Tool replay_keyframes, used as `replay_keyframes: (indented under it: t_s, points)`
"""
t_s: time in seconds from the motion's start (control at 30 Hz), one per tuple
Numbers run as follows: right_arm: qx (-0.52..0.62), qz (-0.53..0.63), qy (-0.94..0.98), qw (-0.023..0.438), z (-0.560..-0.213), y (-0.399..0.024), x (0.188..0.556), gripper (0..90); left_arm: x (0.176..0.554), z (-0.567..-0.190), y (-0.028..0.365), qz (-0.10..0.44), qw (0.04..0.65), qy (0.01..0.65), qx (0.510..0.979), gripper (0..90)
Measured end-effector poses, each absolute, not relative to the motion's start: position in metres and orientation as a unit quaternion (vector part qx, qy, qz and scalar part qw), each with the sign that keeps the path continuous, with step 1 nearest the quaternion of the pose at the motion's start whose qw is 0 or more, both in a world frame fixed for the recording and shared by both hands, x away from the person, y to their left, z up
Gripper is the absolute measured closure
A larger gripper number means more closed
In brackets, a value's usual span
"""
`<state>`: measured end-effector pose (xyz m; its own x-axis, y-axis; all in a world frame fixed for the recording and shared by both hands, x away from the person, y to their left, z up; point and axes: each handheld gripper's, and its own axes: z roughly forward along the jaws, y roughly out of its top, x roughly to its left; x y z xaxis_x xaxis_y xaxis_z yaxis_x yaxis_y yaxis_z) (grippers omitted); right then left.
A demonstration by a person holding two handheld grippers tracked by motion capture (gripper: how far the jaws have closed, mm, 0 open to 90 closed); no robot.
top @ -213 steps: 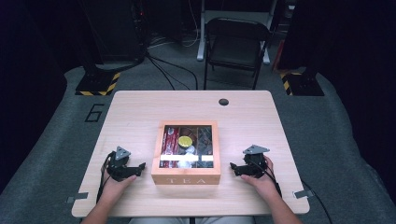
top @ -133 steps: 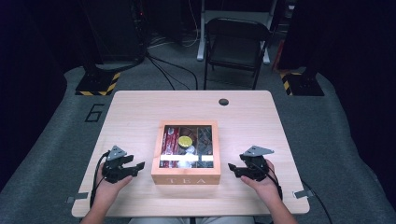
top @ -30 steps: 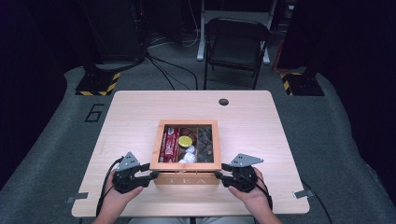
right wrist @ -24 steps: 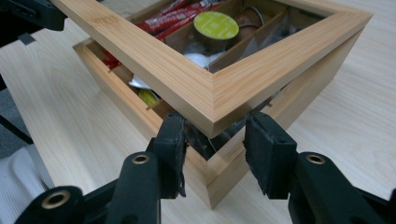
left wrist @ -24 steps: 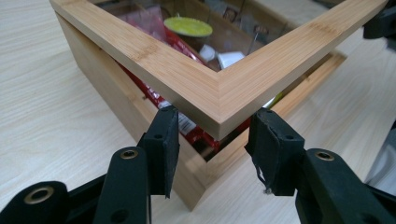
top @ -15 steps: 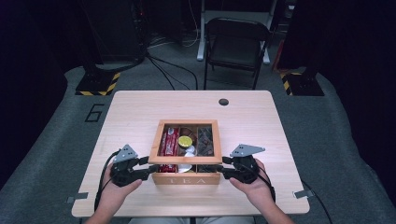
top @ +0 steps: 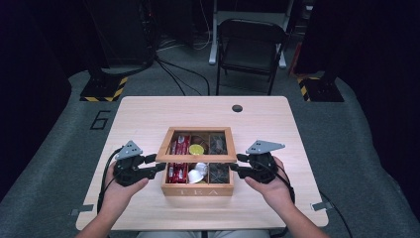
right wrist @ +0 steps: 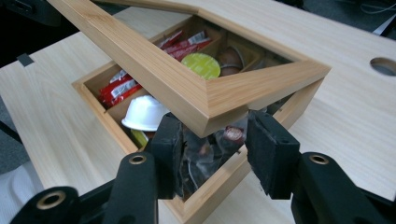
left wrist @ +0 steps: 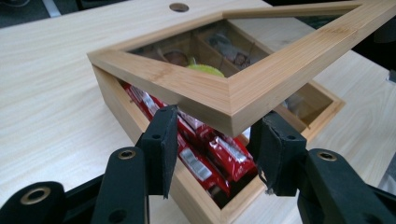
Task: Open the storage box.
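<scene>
At the near middle of the table, the tea box sits with its lid tilted up because your left gripper and right gripper each clench a front corner of that lid, sharing the lift evenly.

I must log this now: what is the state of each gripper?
Left gripper: closed on the front left corner of the wooden box lid, lifting it.
Right gripper: closed on the lid's front right corner.
</scene>
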<state>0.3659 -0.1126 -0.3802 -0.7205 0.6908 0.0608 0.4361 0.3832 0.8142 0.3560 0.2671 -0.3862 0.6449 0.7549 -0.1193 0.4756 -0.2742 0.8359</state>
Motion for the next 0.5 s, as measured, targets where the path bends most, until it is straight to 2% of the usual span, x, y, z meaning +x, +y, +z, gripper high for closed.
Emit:
replay_keyframes:
  t_s: [0.5]
  points:
    - [0.333, 0.441, 0.816, 0.171, -0.348, -0.110, 0.381, 55.5, 0.374, -0.360, 0.269, 0.163, 0.473, 0.390, 0.773, 52.0]
